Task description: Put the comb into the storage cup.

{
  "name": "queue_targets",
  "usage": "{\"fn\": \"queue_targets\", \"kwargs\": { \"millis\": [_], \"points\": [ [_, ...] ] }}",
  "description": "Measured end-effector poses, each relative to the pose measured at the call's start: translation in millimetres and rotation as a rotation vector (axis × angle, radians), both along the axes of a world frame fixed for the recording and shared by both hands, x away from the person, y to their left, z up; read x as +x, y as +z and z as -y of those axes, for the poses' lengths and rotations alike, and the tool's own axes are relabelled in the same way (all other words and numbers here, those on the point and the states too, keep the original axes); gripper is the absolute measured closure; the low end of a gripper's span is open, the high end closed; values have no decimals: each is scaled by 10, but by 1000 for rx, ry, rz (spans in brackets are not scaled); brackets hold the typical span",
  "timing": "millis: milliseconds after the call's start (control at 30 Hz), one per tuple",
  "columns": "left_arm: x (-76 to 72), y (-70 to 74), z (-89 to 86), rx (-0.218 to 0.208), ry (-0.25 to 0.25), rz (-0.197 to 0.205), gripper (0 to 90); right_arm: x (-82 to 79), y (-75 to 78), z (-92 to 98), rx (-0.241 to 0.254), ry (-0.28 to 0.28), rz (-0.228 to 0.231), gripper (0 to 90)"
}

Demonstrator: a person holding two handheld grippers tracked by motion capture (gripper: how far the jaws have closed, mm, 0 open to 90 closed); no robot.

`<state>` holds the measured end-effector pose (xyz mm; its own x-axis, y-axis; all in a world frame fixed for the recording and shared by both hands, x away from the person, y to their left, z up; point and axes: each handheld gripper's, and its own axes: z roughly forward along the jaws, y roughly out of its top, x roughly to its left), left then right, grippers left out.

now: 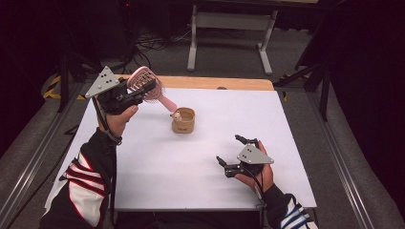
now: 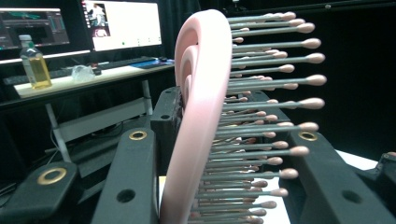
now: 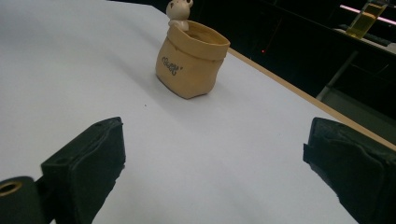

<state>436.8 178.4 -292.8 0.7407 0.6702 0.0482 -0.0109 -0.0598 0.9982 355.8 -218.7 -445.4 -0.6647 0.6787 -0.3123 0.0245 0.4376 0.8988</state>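
High view: pot (image 1: 183, 120) beside hairbrush (image 1: 148, 86).

L gripper (image 1: 143, 89) clamped, R gripper (image 1: 231, 150) agape

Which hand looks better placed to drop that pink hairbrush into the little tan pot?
The left. Its tongs already clamp the pink hairbrush, whose handle points down toward the tan pot. The right tongs stand open and empty, farther off on the white table.
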Motion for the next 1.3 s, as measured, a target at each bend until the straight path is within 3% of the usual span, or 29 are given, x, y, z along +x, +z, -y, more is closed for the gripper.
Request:
{"fn": "queue_targets", "kwargs": {
  "millis": [967, 1300],
  "points": [
    [264, -60, 527, 57, -56, -40, 616, -2, 3, 17, -1, 1, -1, 61],
    [278, -116, 580, 75, -61, -63, 615, 3, 0, 23, -6, -3, -5, 61]
  ]
}}
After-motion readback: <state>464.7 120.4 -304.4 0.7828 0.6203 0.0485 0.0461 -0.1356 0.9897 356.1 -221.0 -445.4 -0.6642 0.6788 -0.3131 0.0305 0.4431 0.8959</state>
